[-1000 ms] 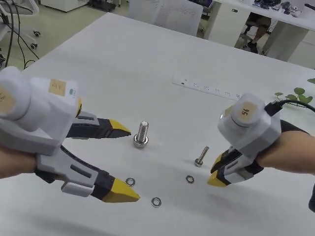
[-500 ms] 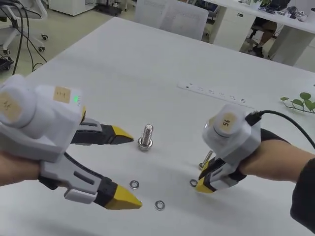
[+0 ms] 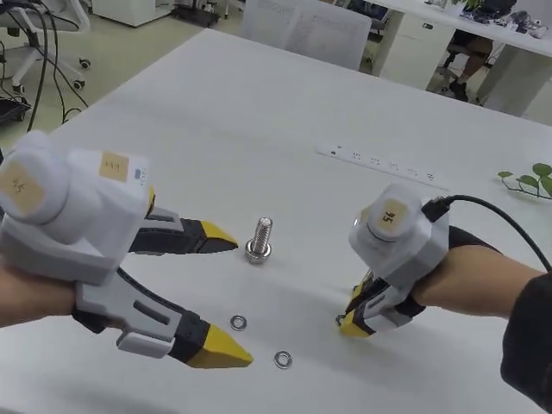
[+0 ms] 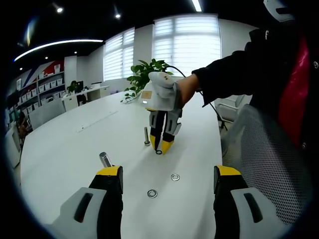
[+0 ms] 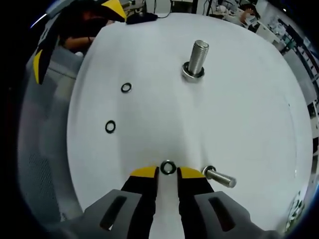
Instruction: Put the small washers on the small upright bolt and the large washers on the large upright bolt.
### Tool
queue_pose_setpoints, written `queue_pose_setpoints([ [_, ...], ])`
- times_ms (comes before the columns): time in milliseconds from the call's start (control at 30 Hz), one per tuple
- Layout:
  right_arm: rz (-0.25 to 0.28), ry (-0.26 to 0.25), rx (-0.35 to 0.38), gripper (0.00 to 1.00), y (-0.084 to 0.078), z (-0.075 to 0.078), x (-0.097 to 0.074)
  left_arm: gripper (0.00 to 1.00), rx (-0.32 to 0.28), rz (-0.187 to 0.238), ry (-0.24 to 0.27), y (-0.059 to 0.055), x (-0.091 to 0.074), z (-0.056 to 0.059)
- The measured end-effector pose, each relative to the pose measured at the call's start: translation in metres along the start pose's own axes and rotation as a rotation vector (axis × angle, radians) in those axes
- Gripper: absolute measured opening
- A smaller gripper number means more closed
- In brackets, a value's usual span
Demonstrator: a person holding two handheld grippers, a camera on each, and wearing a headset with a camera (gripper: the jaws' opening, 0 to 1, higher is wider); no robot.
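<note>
On the table (image 5: pixel 239 114), 1 washer (image 5: pixel 168 167) lies at the right gripper (image 5: pixel 168 173)'s tips. The small bolt (image 5: pixel 218 177) sits just right of them, the large bolt (image 5: pixel 196 59) well ahead, and 2 other washers (image 5: pixel 110 126) ahead-left.

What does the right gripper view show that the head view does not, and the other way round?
Right gripper view makes plain: a washer lying between the right gripper's narrowly open tips, with the small bolt beside it. Head view: the power strip and plant leaves. Both: the large bolt standing upright and two loose washers.
</note>
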State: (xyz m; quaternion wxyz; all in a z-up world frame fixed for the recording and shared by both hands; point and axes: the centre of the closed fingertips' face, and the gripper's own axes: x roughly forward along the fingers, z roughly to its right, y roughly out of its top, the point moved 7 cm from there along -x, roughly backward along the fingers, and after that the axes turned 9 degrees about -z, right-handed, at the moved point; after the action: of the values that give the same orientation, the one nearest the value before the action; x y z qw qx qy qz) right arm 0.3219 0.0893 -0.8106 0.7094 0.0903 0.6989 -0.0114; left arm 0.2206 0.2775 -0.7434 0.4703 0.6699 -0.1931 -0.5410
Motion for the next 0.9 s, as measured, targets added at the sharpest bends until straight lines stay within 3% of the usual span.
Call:
queue_pose_setpoints([
  [267, -0.021, -0.017, -0.035, 0.15, 0.0019, -0.003, 0.0008, 0.74, -0.003, 0.001, 0.002, -0.001, 0.0008, -0.0005],
  [900, -0.016, -0.009, -0.024, 0.14, -0.001, -0.0054, -0.0044, 0.74, -0.003, 0.002, -0.002, -0.0012, 0.0018, -0.0006],
])
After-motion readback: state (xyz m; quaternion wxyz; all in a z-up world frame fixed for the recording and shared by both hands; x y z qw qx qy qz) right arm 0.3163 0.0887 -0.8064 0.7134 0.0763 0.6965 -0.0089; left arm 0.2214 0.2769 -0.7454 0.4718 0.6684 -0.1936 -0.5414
